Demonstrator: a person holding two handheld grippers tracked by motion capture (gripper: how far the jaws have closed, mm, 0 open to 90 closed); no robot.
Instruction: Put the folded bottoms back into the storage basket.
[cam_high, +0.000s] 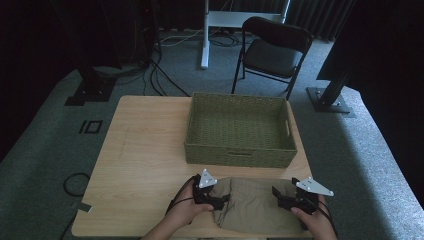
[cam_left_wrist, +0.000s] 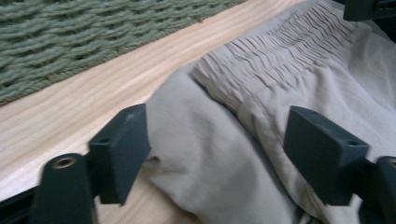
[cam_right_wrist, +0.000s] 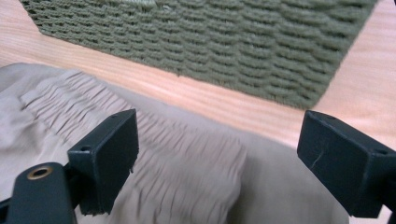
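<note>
I see the folded beige cloth (cam_high: 250, 202), soft with a ribbed elastic band, lying on the pale wood-grain counter (cam_high: 140, 165) before the woven green basket (cam_high: 240, 129). My left claw (cam_high: 220, 200) and right claw (cam_high: 278, 196) both gape wide over its edges.

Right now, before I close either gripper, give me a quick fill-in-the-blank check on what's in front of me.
1. The folded beige garment lies on the wooden table just in front of the woven ____.
2. The left gripper has its jaws ____ around one edge of the garment.
3. The right gripper hangs over the garment's gathered ____ band.
4. The inside of the green basket is ____.

Missing words: basket; open; waist; empty
</note>
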